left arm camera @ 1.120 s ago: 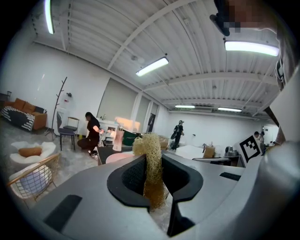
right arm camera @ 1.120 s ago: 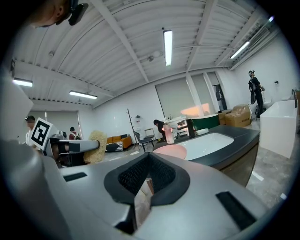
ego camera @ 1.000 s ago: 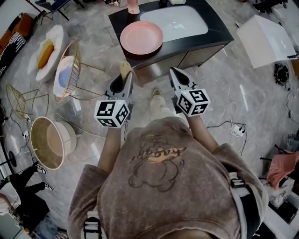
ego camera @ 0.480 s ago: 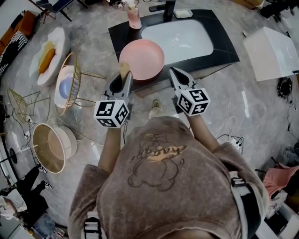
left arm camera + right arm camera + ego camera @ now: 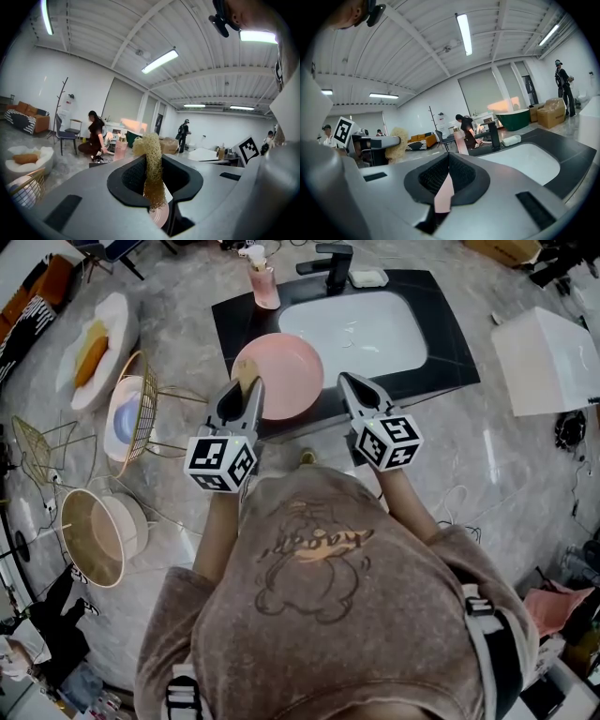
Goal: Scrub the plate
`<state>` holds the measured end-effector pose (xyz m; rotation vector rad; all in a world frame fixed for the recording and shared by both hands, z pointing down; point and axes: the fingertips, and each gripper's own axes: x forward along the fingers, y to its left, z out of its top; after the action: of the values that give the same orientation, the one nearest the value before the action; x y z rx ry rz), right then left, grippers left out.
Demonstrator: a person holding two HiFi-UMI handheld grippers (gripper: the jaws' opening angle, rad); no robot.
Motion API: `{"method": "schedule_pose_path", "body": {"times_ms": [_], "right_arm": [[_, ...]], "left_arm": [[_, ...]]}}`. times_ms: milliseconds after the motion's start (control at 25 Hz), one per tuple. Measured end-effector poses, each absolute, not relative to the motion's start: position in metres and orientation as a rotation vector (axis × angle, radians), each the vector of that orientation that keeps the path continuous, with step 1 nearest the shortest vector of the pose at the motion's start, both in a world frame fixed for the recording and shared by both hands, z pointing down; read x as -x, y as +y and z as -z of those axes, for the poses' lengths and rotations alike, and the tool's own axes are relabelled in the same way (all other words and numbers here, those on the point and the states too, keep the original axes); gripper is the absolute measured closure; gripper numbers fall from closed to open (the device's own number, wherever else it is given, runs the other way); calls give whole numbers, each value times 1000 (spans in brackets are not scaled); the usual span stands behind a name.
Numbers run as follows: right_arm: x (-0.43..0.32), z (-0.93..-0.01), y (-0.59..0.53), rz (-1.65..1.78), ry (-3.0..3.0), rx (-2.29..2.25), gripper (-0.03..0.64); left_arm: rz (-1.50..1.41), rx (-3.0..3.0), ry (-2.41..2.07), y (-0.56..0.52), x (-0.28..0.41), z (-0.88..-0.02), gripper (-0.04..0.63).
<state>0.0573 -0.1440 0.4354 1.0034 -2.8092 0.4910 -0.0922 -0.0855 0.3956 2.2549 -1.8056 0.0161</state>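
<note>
A pink plate point(image 5: 286, 371) lies on the black counter point(image 5: 441, 352), left of the white sink point(image 5: 361, 329). My left gripper point(image 5: 246, 385) is shut on a tan loofah scrubber point(image 5: 249, 378), which sticks up between the jaws at the plate's near left edge. In the left gripper view the scrubber point(image 5: 151, 168) fills the left gripper point(image 5: 152, 157), with the plate point(image 5: 160, 216) showing just beneath. My right gripper point(image 5: 349, 382) hangs over the counter's front edge, right of the plate, shut with nothing held. Through the right gripper point(image 5: 449, 159), a sliver of the plate point(image 5: 443, 193) shows.
A pink soap bottle point(image 5: 263, 282), a black faucet point(image 5: 335, 263) and a white soap bar point(image 5: 368, 278) stand behind the sink. Wire-frame chairs point(image 5: 141, 404) and a round basket point(image 5: 94, 532) sit on the floor at left, a white box point(image 5: 553, 357) at right. People are far off.
Both grippers have moved forward toward the counter. The plate and sink are nearer, and the scrubber now reaches the plate's near edge. Both jaws stay as they were.
</note>
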Motion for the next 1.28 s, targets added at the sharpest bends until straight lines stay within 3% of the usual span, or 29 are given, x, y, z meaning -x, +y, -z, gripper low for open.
{"method": "schedule_pose_path", "body": {"times_ms": [760,1280], "right_arm": [[-34,-428,-162,-488,-2783,-1155,617],[-16,-447,-187,-569,-2757,-1120,444]], "left_arm": [[-30,-2337,-1684,-118,112,-393,518],[-30,-2348,-1629,-129,125,-401,518]]}}
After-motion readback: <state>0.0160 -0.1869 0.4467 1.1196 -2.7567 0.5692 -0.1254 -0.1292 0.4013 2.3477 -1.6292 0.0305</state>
